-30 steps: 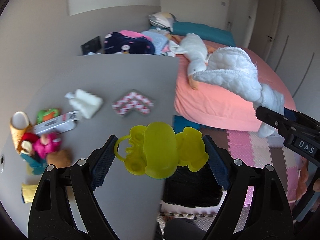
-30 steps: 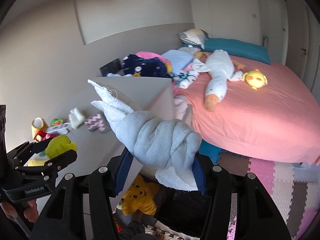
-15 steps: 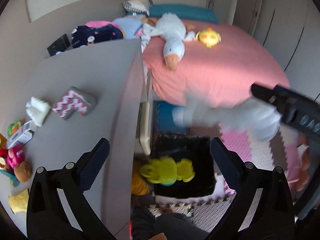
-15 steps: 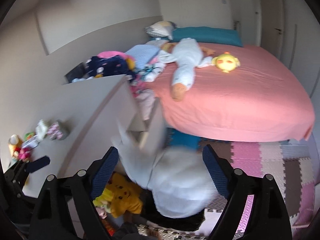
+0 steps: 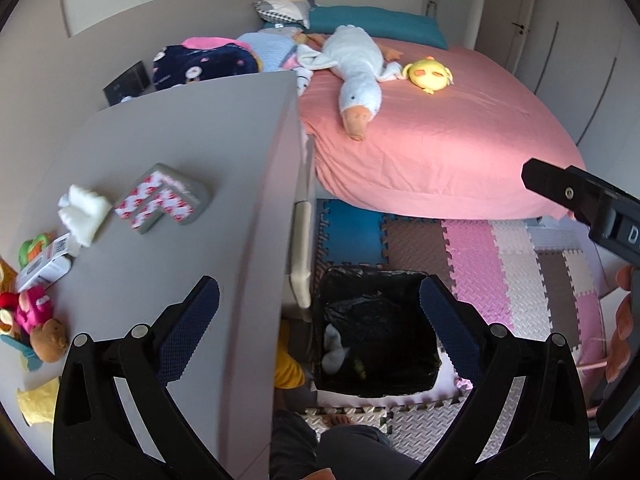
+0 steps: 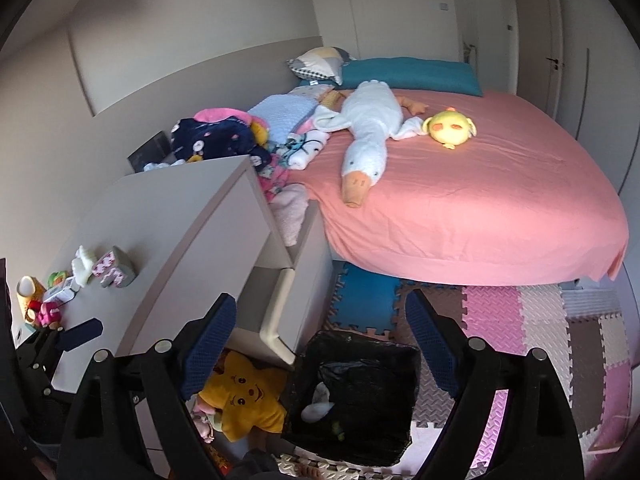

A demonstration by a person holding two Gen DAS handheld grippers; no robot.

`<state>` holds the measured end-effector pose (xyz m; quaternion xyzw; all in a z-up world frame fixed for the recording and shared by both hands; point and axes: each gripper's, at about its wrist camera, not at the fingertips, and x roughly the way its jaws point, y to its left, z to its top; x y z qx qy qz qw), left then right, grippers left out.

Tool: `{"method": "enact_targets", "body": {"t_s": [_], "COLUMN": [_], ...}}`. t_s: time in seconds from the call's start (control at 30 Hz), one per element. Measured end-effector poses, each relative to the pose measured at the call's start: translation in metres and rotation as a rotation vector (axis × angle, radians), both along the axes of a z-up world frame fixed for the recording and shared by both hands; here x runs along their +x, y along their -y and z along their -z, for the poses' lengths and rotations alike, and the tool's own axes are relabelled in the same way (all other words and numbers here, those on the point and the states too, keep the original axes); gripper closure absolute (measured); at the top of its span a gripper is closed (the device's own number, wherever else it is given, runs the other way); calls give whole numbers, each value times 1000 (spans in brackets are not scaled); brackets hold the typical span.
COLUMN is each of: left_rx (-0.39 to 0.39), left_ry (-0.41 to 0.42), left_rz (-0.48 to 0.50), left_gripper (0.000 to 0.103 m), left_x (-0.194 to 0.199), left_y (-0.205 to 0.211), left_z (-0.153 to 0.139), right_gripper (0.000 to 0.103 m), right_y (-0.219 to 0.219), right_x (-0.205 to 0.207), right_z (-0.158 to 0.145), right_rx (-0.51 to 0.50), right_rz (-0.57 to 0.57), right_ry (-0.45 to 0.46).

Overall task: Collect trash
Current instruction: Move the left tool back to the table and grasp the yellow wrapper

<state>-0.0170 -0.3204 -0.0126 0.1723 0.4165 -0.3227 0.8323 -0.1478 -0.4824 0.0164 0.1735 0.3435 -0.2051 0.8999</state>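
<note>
Claws hang over the bin (image 5: pixel 372 336), both with jaws just opened wide and nothing between them: left claw (image 5: pixel 318 328), right claw (image 6: pixel 320 344). Inside the black-lined bin lie a white cloth (image 6: pixel 318 402) and a small green toy (image 5: pixel 360 368). Beside the bin stands the grey bench (image 5: pixel 180 168), carrying a wad of tissue (image 5: pixel 82 210) and a folded packet (image 5: pixel 162 200). Beyond lies the pink bed (image 5: pixel 440 152) with a stuffed goose (image 5: pixel 358 76).

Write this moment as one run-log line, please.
left gripper: open, empty | right gripper: open, empty | both jaws just opened | white cloth: in black bin
</note>
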Motion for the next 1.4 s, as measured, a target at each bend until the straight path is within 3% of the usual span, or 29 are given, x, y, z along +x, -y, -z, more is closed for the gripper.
{"method": "enact_targets", "body": {"t_s": [0.43, 0.8, 1.03, 1.4], "left_rx": [13, 34, 31, 90], "left_ry": [52, 66, 63, 46], "left_rz": [-132, -191, -196, -208], "left_gripper": [6, 6, 6, 6], "left_x": [16, 23, 29, 44], "left_y": [-80, -152, -187, -253], "left_z": [-14, -18, -20, -10], "right_gripper": [17, 17, 17, 17], "right_y": [-67, -113, -137, -169], "right_x": [40, 59, 72, 98], "right_z": [-1, -4, -2, 2], "right_rx": [1, -3, -10, -7], "right_rz": [-169, -257, -298, -344], "right_ry": [6, 0, -17, -39]}}
